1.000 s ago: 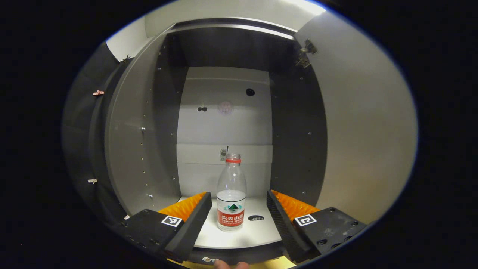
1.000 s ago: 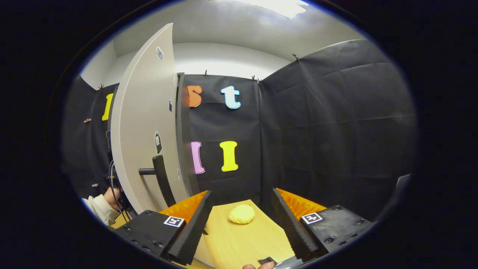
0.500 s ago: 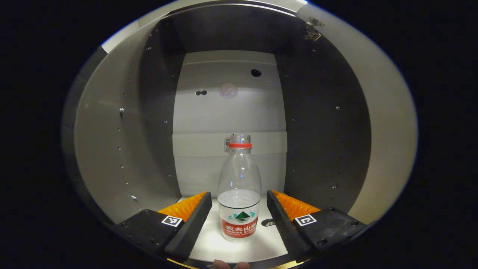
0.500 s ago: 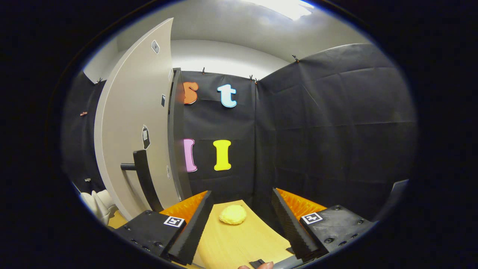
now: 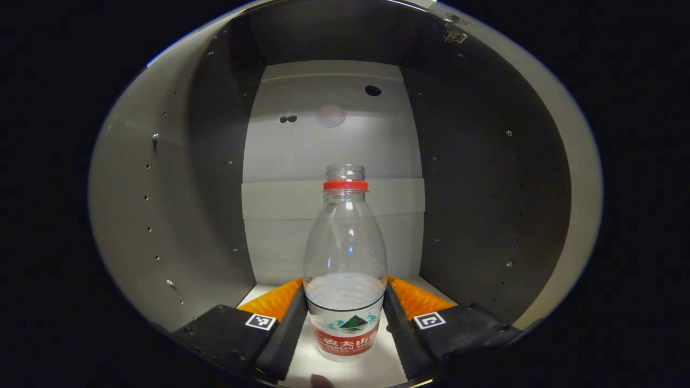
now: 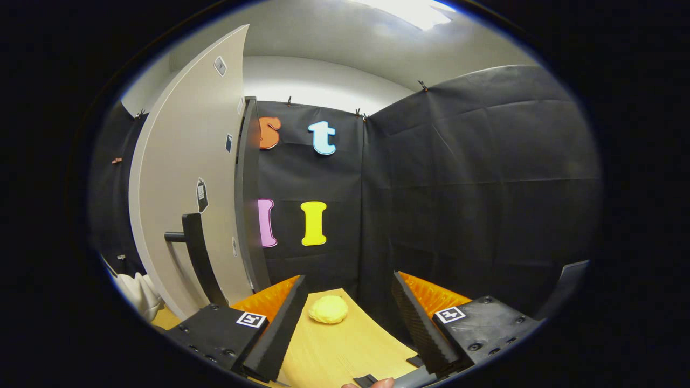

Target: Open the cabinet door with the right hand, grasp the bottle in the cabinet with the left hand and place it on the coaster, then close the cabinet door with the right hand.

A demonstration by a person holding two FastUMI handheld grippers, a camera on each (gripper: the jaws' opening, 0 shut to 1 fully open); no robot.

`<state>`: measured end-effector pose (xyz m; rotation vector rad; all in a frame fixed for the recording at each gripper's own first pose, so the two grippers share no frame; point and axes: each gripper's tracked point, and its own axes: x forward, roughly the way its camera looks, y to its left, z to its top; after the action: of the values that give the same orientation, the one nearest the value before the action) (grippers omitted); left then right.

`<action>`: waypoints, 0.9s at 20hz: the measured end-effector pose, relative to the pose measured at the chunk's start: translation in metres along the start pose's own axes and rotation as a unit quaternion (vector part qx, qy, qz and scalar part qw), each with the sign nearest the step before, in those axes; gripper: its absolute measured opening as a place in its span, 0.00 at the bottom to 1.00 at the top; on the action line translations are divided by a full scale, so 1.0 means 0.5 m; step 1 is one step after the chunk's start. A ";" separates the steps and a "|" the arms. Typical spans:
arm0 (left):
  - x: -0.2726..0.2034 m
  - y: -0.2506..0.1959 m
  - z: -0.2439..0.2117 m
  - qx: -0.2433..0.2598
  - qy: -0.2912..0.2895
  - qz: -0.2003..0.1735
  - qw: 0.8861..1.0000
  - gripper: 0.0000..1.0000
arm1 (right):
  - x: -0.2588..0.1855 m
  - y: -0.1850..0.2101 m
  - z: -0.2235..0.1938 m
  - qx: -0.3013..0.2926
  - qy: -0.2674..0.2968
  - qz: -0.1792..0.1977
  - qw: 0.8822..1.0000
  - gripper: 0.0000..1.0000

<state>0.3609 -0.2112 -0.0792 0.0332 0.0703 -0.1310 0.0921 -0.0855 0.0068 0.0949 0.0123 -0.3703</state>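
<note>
The bottle [image 5: 345, 269] is seen upright at lower centre, on the cabinet [image 5: 161, 178] floor. The left gripper [image 5: 345, 318] jaws are closed against its sides, low for stability. The right gripper [image 6: 347, 318] jaws are held apart, empty, beside the opened cabinet door [image 6: 183, 178].

The right gripper [image 6: 347, 318] hangs with jaws spread over a light wooden tabletop [image 6: 345, 353], a round yellow coaster [image 6: 328, 310] beyond (the pale grey cabinet door [image 6: 186, 178] stands open at left).
</note>
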 end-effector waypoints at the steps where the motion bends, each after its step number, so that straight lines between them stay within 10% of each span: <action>1: -0.005 0.002 0.002 -0.002 -0.001 -0.001 1.000 0.77 | 0.000 0.000 0.000 0.000 0.000 0.001 1.000 1.00; 18: -0.369 0.142 0.058 0.020 -0.058 -0.010 0.998 0.76 | -0.020 0.061 0.034 0.012 -0.027 0.049 0.998 0.97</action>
<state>0.1895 -0.1183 -0.0348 0.0645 -0.0477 -0.1532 0.0935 -0.0549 0.0266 0.1078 -0.0504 -0.2754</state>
